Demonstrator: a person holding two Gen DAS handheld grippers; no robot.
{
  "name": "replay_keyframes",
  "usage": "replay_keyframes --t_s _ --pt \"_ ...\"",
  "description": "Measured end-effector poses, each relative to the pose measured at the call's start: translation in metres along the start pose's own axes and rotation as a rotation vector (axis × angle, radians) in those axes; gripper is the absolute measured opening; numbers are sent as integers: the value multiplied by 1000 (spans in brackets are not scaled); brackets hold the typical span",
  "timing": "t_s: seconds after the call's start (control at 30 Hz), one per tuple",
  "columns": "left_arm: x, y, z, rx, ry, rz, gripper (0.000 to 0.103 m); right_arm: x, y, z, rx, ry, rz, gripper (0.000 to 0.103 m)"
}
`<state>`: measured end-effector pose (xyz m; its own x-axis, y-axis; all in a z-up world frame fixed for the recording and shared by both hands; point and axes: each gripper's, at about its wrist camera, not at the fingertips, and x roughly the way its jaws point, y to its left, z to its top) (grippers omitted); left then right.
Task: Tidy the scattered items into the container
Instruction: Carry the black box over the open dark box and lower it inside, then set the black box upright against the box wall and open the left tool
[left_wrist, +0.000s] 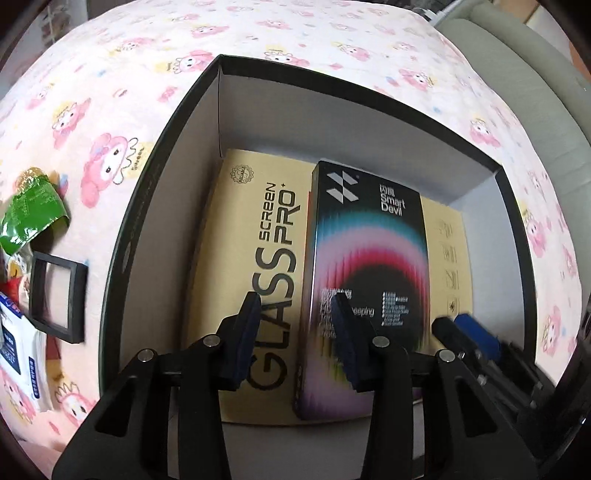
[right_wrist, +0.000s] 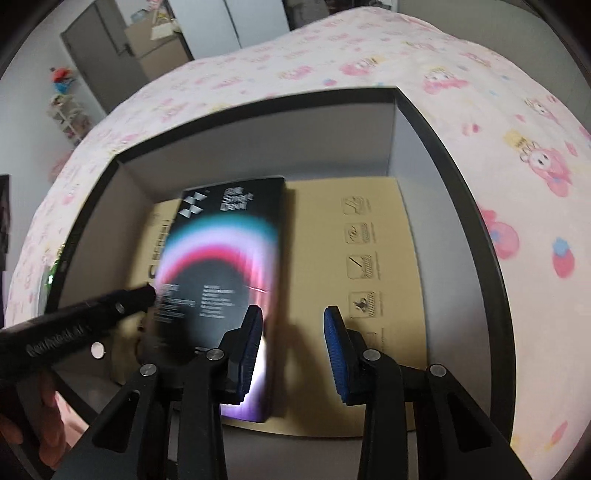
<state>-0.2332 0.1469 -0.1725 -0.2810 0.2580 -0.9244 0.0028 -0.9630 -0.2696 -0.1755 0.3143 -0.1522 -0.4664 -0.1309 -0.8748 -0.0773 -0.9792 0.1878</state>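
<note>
One open box (left_wrist: 170, 155) at frame centre holds two packs: a tan pack (left_wrist: 258, 236) with a black pack (left_wrist: 369, 251) on top. Both grippers, left (left_wrist: 299, 314) and right (right_wrist: 293, 332), hang spread and empty. About four items, blurred, lie at far left: a green packet (left_wrist: 29, 214), a frame (left_wrist: 55, 295). Pink sheet (left_wrist: 332, 37); door (right_wrist: 99, 48) upper left.

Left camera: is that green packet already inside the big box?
No. The green packet lies on the pink sheet, outside the box.
</note>
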Motion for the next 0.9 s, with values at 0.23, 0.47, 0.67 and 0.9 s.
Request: replay_keyframes --t_s 0.23,0.47,0.67,0.9 --pt "16 -15 9 7 122 -37 41 -4 -2 -4 2 3 -8 35" --pt "30 -42 20 32 190 -72 42 -9 -9 -8 9 0 -14 35" --pt "40 -59 20 3 174 -128 41 -14 -19 -11 34 -18 -26 39" --pt "47 -59 32 -5 153 -126 37 -17 -23 -12 42 -16 -1 39"
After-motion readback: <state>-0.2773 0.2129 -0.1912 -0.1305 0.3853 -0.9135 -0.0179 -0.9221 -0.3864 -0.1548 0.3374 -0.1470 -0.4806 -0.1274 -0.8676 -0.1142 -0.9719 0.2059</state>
